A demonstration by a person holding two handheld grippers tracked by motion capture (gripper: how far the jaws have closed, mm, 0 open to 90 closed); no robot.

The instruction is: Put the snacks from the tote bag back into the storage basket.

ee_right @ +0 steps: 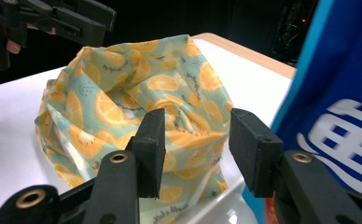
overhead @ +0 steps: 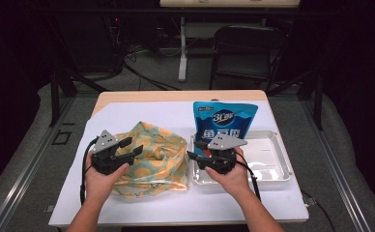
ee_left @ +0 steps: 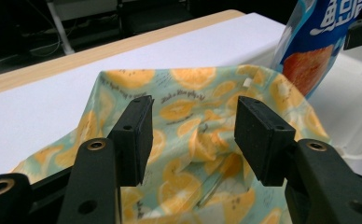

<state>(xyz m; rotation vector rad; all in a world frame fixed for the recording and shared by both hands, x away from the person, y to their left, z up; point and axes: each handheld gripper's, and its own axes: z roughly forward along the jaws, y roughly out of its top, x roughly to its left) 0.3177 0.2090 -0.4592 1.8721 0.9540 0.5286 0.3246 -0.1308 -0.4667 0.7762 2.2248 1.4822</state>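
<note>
A crumpled cloth bag printed with orange slices on pale green (overhead: pixel 154 157) (ee_left: pixel 198 121) (ee_right: pixel 137 107) lies left of centre on the white table cover. A blue snack pouch (overhead: pixel 224 123) (ee_left: pixel 316 42) (ee_right: pixel 342 102) stands in the left end of a clear plastic tray (overhead: pixel 267 159). My left gripper (overhead: pixel 130 146) (ee_left: pixel 193 133) hovers open over the bag's left side, nothing between its fingers. My right gripper (overhead: pixel 196 150) (ee_right: pixel 195 144) is open too, held at the tray's left edge in front of the pouch and pointing toward the bag.
The white sheet (overhead: pixel 142 116) covers most of a wooden table (overhead: pixel 176 95). A dark chair (overhead: pixel 246 53) and a white table leg (overhead: pixel 182 48) stand beyond the far edge. Floor rails run on both sides.
</note>
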